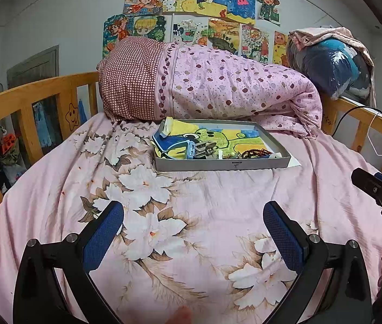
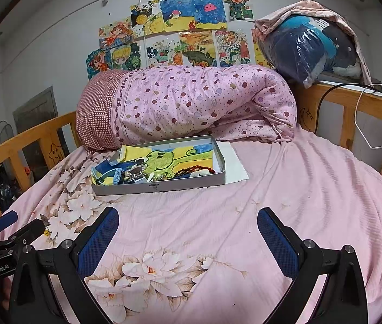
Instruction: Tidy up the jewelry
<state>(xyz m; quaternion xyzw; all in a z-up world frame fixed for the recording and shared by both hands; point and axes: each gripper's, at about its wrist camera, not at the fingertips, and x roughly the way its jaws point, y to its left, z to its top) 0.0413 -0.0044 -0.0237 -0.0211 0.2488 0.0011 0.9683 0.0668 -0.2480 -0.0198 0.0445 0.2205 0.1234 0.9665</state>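
Left tongs (image 1: 193, 229): blue-padded fingers wide apart, nothing between them, held low over the flowered part of the bed sheet (image 1: 218, 216), well short of the tray.
Right tongs (image 2: 188, 232): fingers likewise spread apart and empty, over the plainer pink stretch of the sheet; the tray lies ahead and slightly to the left.
Tray (image 1: 218, 164): a shallow grey box lid lying flat on the bed, near the rolled quilt, lined with a yellow, green and blue cartoon drawing (image 1: 218, 136).
Jewelry (image 1: 255, 153): gathered along the tray's near edge; a string of reddish-brown beads lies toward the right end, with small pale pieces beside it too small to tell apart.
Hair clips (image 1: 203, 149): a light blue piece and a grey metal clip sit left of the beads, touching one another.
Paper (image 2: 235, 163): a white sheet sticks out from under the tray's right side.
Quilt (image 1: 218, 86): pink, dotted, rolled up across the head of the bed, behind the tray.
Bed rail (image 1: 28, 94): wooden, with star faces drawn on it.
Wall: covered in children's drawings (image 2: 180, 29).
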